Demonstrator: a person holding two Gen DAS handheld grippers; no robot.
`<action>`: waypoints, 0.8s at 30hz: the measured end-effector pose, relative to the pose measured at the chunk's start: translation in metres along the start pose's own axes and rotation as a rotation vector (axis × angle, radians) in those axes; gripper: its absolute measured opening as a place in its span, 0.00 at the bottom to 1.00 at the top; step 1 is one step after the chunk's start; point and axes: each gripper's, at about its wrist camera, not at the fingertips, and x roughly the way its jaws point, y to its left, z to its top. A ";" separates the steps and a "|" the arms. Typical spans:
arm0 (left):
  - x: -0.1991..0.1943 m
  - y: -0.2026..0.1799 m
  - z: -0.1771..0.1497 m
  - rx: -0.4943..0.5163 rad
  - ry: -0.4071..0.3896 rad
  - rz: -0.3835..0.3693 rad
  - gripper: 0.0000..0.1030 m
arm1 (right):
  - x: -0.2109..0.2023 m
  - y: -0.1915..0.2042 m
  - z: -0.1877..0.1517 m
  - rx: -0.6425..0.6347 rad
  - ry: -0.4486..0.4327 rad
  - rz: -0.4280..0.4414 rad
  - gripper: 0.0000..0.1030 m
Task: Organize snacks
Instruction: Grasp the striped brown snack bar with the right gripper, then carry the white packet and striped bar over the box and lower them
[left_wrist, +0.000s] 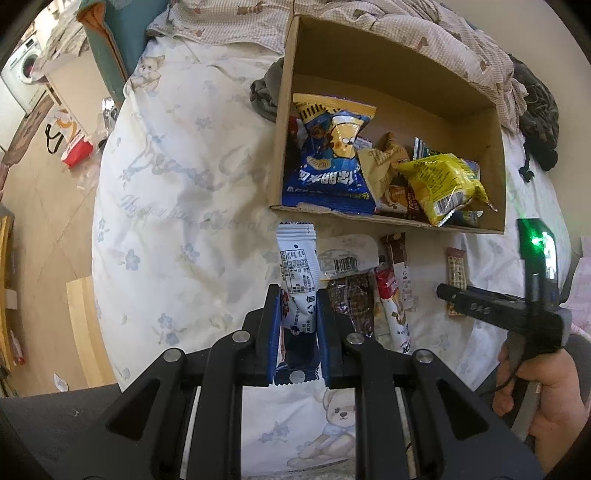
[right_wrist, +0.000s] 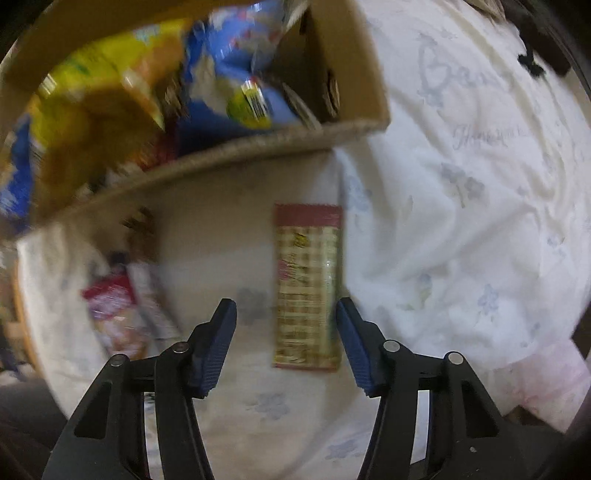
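My left gripper (left_wrist: 297, 291) is shut on a white-and-blue snack packet (left_wrist: 297, 258), which sticks out beyond the fingertips toward the cardboard box (left_wrist: 388, 218). The box holds a blue chip bag (left_wrist: 328, 166), a yellow pack (left_wrist: 443, 184) and several other snacks. My right gripper (right_wrist: 286, 306) points down at the bed and stands open, its jaws on either side of a checked snack bar (right_wrist: 306, 284) lying flat. The bar sits close to the right pad, with a gap to the left pad. In the left wrist view the same bar (left_wrist: 456, 264) lies under the right gripper's finger (left_wrist: 480, 304).
A clear-wrapped brown snack (left_wrist: 351, 299), a red-and-white stick (left_wrist: 395, 306) and a brown stick (left_wrist: 397, 251) lie on the flowered sheet (left_wrist: 177, 206) before the box. A checked blanket (left_wrist: 424, 26) and dark clothes (left_wrist: 535, 110) are behind it. Floor with a red bag (left_wrist: 75, 147) is left.
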 end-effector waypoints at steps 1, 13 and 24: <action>-0.001 0.000 0.000 0.003 -0.006 0.005 0.14 | 0.002 0.000 0.000 -0.005 0.005 -0.018 0.33; -0.004 0.020 -0.004 -0.033 -0.032 0.065 0.14 | -0.038 -0.008 -0.027 -0.004 -0.063 0.076 0.27; -0.007 0.027 -0.008 -0.032 -0.066 0.125 0.14 | -0.087 -0.003 -0.064 -0.033 -0.149 0.261 0.27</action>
